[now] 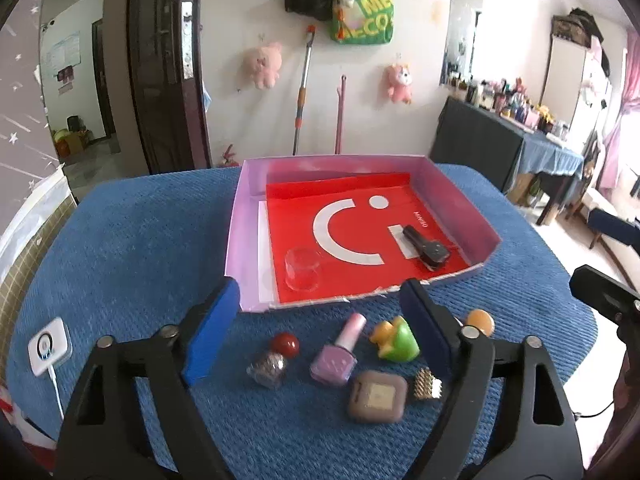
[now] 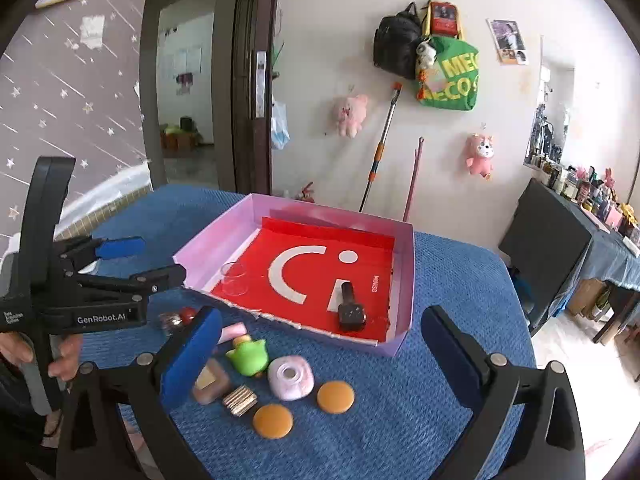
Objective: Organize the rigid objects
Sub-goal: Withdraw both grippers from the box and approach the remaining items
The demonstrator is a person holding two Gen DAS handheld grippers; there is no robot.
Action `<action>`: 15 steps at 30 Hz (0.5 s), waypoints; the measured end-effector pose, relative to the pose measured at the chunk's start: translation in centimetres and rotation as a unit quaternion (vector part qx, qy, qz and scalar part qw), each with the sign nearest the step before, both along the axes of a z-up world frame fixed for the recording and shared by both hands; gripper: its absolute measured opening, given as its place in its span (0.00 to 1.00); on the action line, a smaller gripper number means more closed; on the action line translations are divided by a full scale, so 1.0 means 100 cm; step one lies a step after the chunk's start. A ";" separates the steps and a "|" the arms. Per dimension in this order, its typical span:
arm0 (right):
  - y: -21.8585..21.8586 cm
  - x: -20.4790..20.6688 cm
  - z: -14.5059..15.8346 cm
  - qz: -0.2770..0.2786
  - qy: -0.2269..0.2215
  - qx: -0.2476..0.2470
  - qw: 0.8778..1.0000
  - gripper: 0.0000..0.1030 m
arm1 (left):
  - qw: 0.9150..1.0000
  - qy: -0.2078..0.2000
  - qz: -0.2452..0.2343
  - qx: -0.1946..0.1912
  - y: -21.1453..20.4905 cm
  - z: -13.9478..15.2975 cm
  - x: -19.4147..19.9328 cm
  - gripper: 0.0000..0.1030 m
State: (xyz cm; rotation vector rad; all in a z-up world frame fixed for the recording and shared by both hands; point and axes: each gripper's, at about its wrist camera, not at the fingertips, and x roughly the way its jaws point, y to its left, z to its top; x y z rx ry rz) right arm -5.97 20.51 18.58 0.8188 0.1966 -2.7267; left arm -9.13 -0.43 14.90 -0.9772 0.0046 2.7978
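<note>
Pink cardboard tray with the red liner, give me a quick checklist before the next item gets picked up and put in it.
1. Left gripper empty, jaws open: ok.
2. Right gripper empty, jaws open wide: ok.
3. Pink cardboard tray with red liner has free floor; only the clear plastic cup and black watch lie inside: ok.
4. Purple nail polish bottle lies apart from neighbours, graspable: ok.
5. Green toy frog and square pink case sit very close together; whether they touch: cannot tell.
6. Tray's torn near edge low enough to clear: cannot tell.
</note>
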 end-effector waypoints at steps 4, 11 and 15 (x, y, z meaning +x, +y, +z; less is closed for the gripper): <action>0.006 0.032 -0.010 -0.011 0.017 -0.012 1.000 1.00 | 0.999 0.026 0.009 0.016 -0.002 -0.005 0.029 0.81; 0.012 0.071 -0.039 -0.031 0.043 -0.023 0.998 1.00 | 0.996 0.079 0.035 0.031 0.000 -0.023 0.078 0.90; 0.013 0.081 -0.062 -0.048 0.058 -0.029 0.997 1.00 | 0.991 0.121 0.050 0.015 0.008 -0.038 0.102 0.95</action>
